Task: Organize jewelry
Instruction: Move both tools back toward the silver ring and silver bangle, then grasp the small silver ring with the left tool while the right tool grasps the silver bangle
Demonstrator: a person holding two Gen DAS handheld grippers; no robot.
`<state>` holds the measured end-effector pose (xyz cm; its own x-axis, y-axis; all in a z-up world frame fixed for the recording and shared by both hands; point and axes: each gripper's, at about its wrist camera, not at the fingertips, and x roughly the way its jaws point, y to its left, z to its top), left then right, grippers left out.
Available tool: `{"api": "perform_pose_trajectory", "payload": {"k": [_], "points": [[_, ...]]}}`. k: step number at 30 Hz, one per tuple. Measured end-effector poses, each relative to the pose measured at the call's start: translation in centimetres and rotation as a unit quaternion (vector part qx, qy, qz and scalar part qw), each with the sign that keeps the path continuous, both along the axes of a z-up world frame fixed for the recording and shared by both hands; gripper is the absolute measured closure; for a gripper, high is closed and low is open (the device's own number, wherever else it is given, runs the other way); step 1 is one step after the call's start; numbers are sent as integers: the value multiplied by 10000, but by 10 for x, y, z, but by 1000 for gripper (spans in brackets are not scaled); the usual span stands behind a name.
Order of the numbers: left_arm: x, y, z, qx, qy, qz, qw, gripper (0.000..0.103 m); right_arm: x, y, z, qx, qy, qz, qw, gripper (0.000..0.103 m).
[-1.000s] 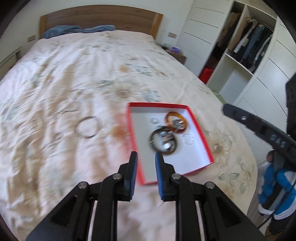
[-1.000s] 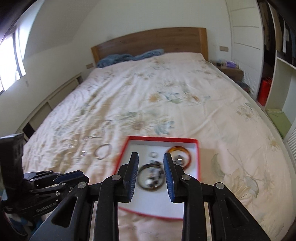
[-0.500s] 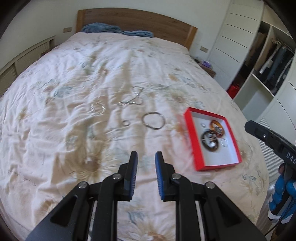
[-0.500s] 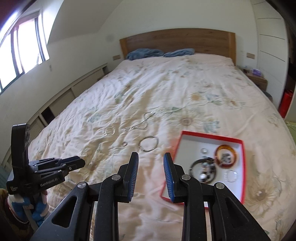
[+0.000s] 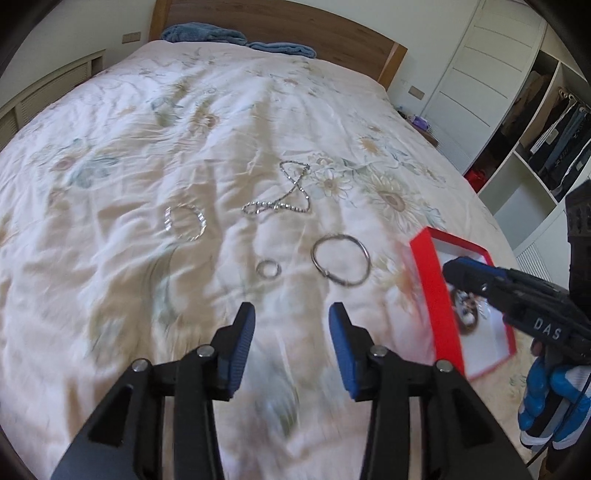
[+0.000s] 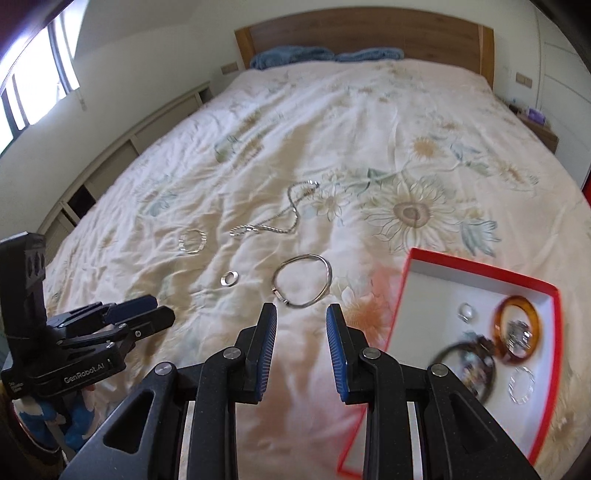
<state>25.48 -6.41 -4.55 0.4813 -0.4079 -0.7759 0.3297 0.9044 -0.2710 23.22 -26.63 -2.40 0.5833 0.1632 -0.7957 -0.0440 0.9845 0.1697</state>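
- Left gripper (image 5: 291, 328): fingers spread, nothing held, hovering over bed (image 5: 147, 147).
- Right gripper (image 6: 301, 330): fingers spread, nothing held.
- Loose on quilt: silver bangle (image 6: 303, 280), small ring (image 6: 229, 278), beaded bracelet (image 6: 192, 241), chain necklace (image 6: 280, 218).
- Red box (image 6: 476, 267) lies right of bangle; amber bangle (image 6: 517, 334), dark bracelet (image 6: 465, 365) seen inside.

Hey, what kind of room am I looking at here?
Almost certainly a bedroom: a large bed with a floral cover, a wooden headboard, and an open wardrobe hung with clothes beside it.
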Motion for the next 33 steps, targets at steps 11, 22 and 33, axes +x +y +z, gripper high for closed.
{"api": "perform_pose_trajectory", "payload": {"k": [11, 22, 33], "points": [[60, -20, -55, 194, 150, -49, 9997, 63, 69, -3, -45, -100, 529, 27, 9985, 75], [68, -24, -71, 123, 74, -116, 9998, 67, 97, -1, -78, -181, 1003, 77, 9948, 78], [66, -21, -74, 119, -6, -60, 9999, 89, 106, 4, -88, -366, 1112, 196, 9929, 98]]}}
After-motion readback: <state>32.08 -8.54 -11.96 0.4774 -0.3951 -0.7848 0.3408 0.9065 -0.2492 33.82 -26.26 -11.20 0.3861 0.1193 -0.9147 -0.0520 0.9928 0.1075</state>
